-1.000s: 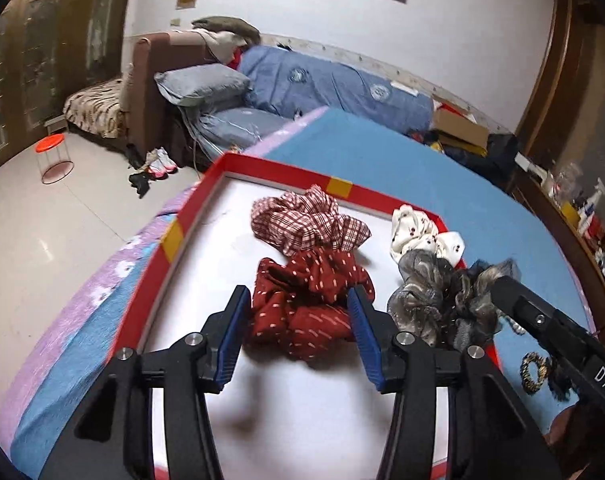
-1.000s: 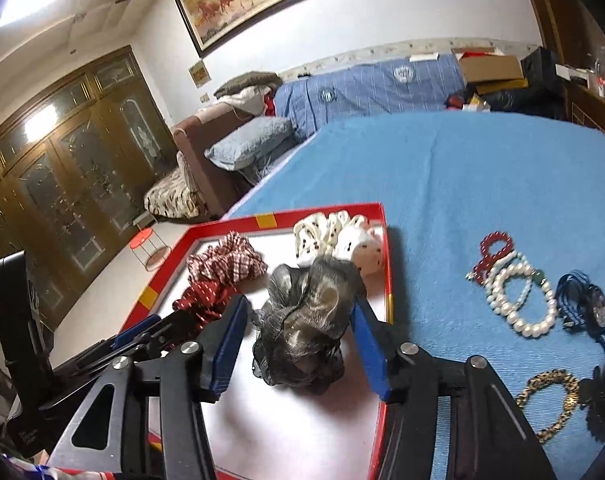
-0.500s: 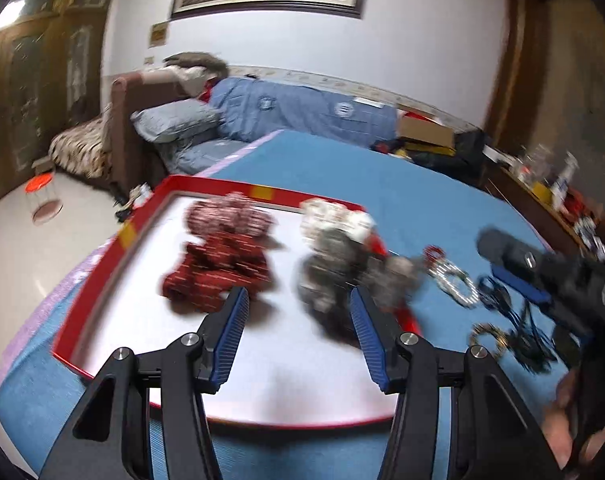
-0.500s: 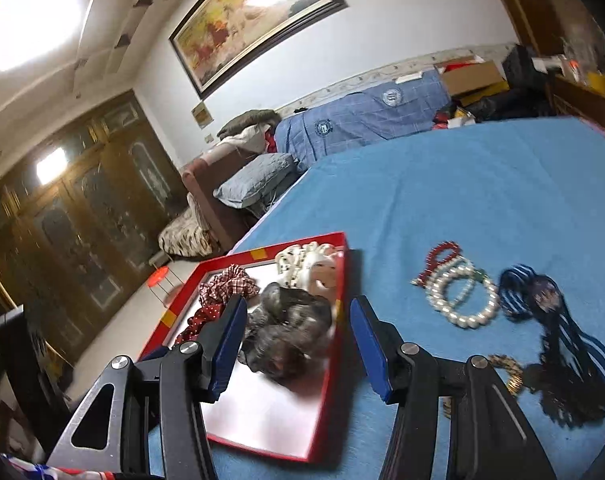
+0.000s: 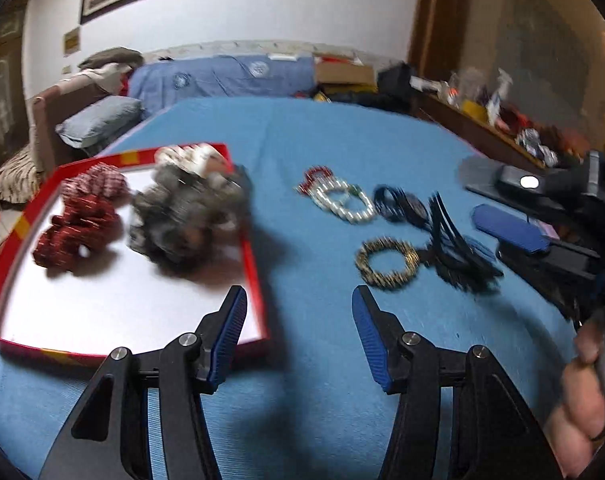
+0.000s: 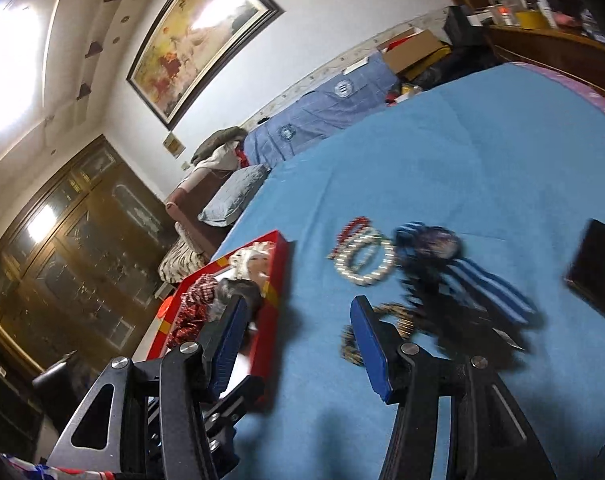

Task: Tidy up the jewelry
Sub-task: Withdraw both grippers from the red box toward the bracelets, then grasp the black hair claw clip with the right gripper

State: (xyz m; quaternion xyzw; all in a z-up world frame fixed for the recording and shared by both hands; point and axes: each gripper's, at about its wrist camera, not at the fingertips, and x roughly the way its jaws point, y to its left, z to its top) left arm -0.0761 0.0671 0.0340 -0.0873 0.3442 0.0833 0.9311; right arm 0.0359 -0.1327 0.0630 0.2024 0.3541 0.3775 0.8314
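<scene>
Bracelets (image 5: 344, 200) lie loose beside the tray (image 5: 254, 264); both grippers (image 5: 298, 332) (image 6: 296, 344), half-open and empty, should straddle one squarely before closing.

Left wrist view: down along tool (image 5: 298, 304) over bed (image 5: 322, 152), near. Right wrist view: rolled, same direction. Shared: red tray (image 5: 256, 276), bracelets (image 6: 364, 258).
</scene>
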